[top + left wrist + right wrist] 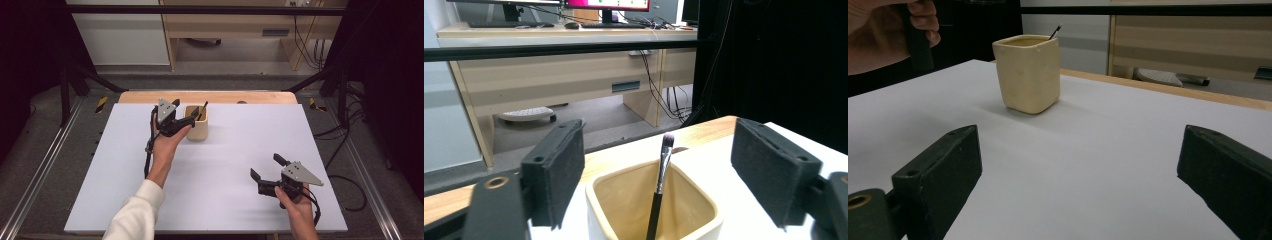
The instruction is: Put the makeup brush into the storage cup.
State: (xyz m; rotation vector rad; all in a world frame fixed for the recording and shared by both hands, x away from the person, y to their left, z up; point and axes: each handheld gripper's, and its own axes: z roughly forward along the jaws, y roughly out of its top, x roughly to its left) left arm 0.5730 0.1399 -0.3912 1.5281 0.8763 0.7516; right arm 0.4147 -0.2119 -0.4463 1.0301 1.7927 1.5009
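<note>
Nearest the high camera, the right gripper (pixel 265 167) rests low over the white table (pixel 235 165) near its front right corner, jaws spread wide with nothing between them; its own view confirms both black pads apart over bare surface. Held in the person's left hand (pixel 165 145), the left gripper (pixel 186 112) sits at the far side of the table, just beside and partly above the cream cup (pixel 197 123). Its jaws stand apart (both pads clear of the rim in the left gripper view) and straddle the cup's open mouth (pixel 654 210) without pressing on it. Inside the cup stands a small brush (pixel 659 185), dark handle down, bristle tip up, leaning against the inner wall and rising above the rim. Neither pad touches the brush. From the right gripper view, the cup (pixel 1028 72) stands upright, well apart from that gripper, the brush tip (pixel 1054 32) poking above its rim. Beyond the table's wooden far edge (pixel 210 96) lies a grey floor and a pale desk (pixel 235 25).
</note>
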